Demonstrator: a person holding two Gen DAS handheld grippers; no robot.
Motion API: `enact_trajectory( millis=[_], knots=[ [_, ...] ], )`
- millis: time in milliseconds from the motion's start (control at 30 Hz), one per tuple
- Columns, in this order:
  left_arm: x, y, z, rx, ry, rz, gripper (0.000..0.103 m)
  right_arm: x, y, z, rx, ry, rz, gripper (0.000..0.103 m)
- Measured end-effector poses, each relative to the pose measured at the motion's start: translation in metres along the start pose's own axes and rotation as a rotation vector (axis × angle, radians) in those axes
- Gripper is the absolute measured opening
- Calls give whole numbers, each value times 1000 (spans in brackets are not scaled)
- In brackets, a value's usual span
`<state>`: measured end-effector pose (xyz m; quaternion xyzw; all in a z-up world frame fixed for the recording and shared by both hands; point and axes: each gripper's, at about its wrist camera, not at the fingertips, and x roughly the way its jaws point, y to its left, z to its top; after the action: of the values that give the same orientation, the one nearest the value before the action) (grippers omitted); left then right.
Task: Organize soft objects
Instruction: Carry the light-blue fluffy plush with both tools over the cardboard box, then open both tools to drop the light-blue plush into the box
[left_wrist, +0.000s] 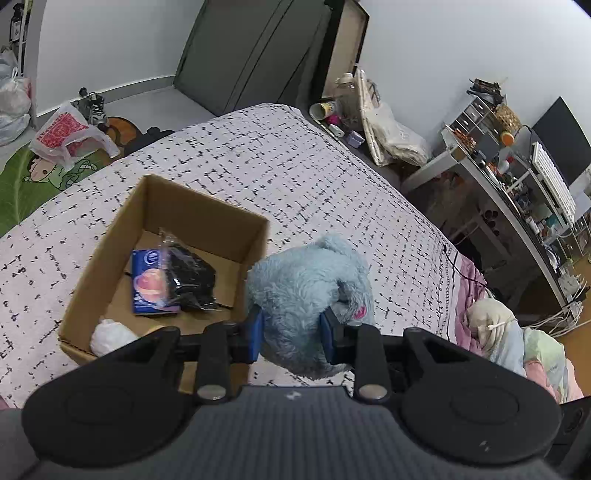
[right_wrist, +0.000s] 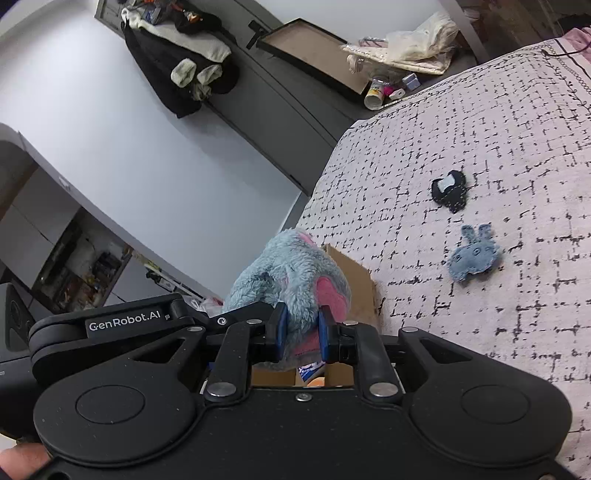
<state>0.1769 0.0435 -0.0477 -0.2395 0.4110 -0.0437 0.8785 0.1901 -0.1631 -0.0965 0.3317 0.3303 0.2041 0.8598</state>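
A fluffy light-blue plush toy (left_wrist: 306, 291) with pink patches hangs above the bed beside an open cardboard box (left_wrist: 110, 251). My left gripper (left_wrist: 293, 334) is shut on its body, blue pads pressing into the fur. My right gripper (right_wrist: 302, 332) is shut on the same plush toy (right_wrist: 291, 280), near a pink ear. In the right wrist view the other gripper (right_wrist: 155, 317) shows at the left, and the box (right_wrist: 354, 277) lies behind the toy. Inside the box lie a blue packet (left_wrist: 149, 284), a black bagged item (left_wrist: 192, 277) and a white soft lump (left_wrist: 110, 334).
On the patterned bedspread (right_wrist: 480, 147) lie a small blue rabbit-shaped patch (right_wrist: 474, 258) and a small black soft piece (right_wrist: 448, 190). Crumpled bedding (left_wrist: 517, 339) sits at the bed's right. A cluttered desk (left_wrist: 517, 166), floor bags (left_wrist: 70, 136) and a dark wardrobe (left_wrist: 251, 51) surround the bed.
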Motion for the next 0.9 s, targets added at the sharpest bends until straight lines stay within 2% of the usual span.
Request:
enact_trajectory(
  millis=[500, 667, 900],
  knots=[
    [2, 54, 8, -67, 20, 22, 30, 37, 24, -23, -12, 71, -11, 18],
    [7, 70, 7, -99, 36, 46, 30, 50, 23, -31, 12, 109, -10, 22],
    [22, 82, 5, -125, 60, 88, 30, 45, 12, -24, 47, 90, -44, 24]
  ],
)
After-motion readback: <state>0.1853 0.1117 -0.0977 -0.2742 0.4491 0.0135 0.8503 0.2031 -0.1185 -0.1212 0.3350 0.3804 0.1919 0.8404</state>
